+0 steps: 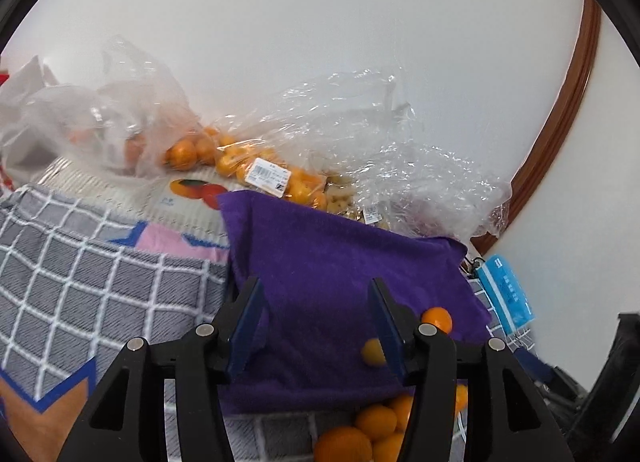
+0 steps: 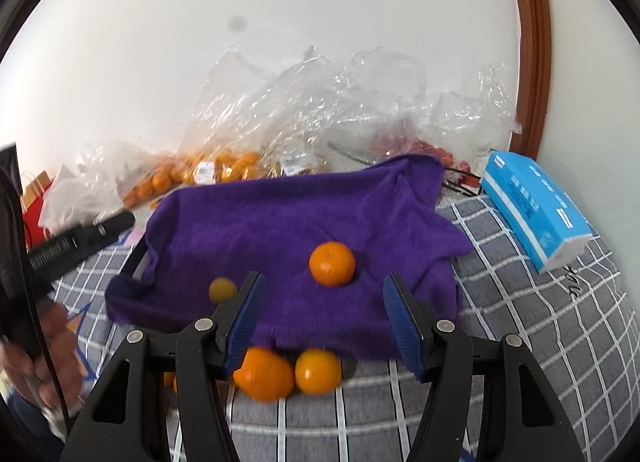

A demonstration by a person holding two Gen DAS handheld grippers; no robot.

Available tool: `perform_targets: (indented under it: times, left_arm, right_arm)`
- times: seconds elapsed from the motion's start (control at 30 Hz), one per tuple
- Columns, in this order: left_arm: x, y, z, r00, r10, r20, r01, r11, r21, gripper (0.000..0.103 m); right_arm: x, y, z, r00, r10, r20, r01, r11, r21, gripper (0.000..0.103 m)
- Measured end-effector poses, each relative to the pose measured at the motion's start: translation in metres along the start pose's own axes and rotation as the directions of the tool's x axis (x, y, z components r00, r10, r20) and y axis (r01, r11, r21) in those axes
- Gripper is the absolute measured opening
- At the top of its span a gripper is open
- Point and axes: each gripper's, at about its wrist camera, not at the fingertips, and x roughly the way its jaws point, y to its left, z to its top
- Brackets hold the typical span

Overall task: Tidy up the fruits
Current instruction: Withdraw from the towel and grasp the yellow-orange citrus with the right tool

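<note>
Presently, in the left wrist view, the left gripper [image 1: 316, 322] stands released, its blue pads apart with only the purple cloth [image 1: 340, 262] showing between them; nothing is held. A small yellowish fruit [image 1: 373, 351] lies on the cloth just at the inner face of the right-hand pad, and an orange [image 1: 437, 319] sits beyond that pad, further to the right. More oranges [image 1: 376, 422] are heaped below the cloth's near edge, under the gripper's frame. Bagged oranges [image 1: 256, 165] lie well ahead by the wall. In the right wrist view, the right gripper [image 2: 324, 314] is likewise released and empty, jaws standing apart over the cloth. One orange [image 2: 332, 264] rests on the cloth just ahead of the fingertips and near the centre line, slightly left of middle. The small fruit [image 2: 222, 289] lies just outside the left pad. Two oranges [image 2: 292, 376] sit on the checked blanket [image 2: 520, 322] at the cloth's near edge, below the jaws. Judgement: the right gripper is better placed for the orange on the cloth, needing only a straight advance; being round, the fruit demands no particular wrist alignment.
</note>
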Motion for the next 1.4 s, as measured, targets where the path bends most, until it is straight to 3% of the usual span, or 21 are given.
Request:
perform_targets:
  times: [0.1, 0.2, 0.43, 0.57, 0.8, 0.87, 1.0, 1.07, 1.4]
  left_arm:
    - [-0.012, 0.007, -0.007, 0.999, 0.036, -0.022, -0.035, 0.999, 0.023, 0.053]
    - [-0.02, 0.014, -0.016, 0.994, 0.086, -0.064, -0.083, 0.995, 0.057, 0.053]
    - [-0.031, 0.028, -0.048, 0.977, 0.183, -0.109, -0.168, 0.976, 0.135, 0.053]
    - [-0.029, 0.03, -0.058, 0.973, 0.2, -0.117, -0.18, 0.97, 0.163, 0.053]
    - [-0.021, 0.025, -0.067, 0.975, 0.122, -0.187, -0.1, 0.987, 0.122, 0.053]
    - [-0.023, 0.018, -0.068, 0.977, 0.103, -0.186, -0.079, 0.988, 0.13, 0.053]
    - [-0.028, 0.001, -0.07, 0.981, 0.053, -0.187, -0.021, 0.986, 0.164, 0.053]
    - [-0.026, -0.008, -0.072, 0.978, 0.032, -0.205, 0.004, 0.984, 0.177, 0.053]
    - [0.009, -0.034, -0.084, 0.948, -0.013, -0.318, 0.074, 0.981, 0.181, 0.051]
  right_arm:
    - [0.0, -0.001, -0.014, 0.999, 0.038, -0.032, -0.038, 0.999, 0.012, 0.061]
    - [0.004, 0.001, -0.029, 0.998, 0.017, -0.058, -0.017, 1.0, 0.0, 0.061]
    - [0.018, -0.004, -0.048, 0.995, -0.01, -0.1, 0.01, 1.0, 0.003, 0.041]
    - [0.028, -0.006, -0.048, 0.993, 0.009, -0.117, -0.008, 1.0, 0.008, 0.039]
    - [0.038, -0.008, -0.042, 0.992, 0.029, -0.125, -0.028, 1.0, 0.008, 0.041]
    - [0.042, -0.01, -0.039, 0.99, 0.029, -0.135, -0.028, 1.0, 0.012, 0.046]
    - [0.051, -0.017, -0.035, 0.986, 0.065, -0.155, -0.059, 0.997, 0.042, 0.046]
    - [0.052, -0.019, -0.035, 0.983, 0.086, -0.16, -0.079, 0.995, 0.054, 0.036]
    - [0.021, -0.025, -0.05, 0.99, 0.045, -0.136, -0.045, 0.999, 0.008, 0.036]
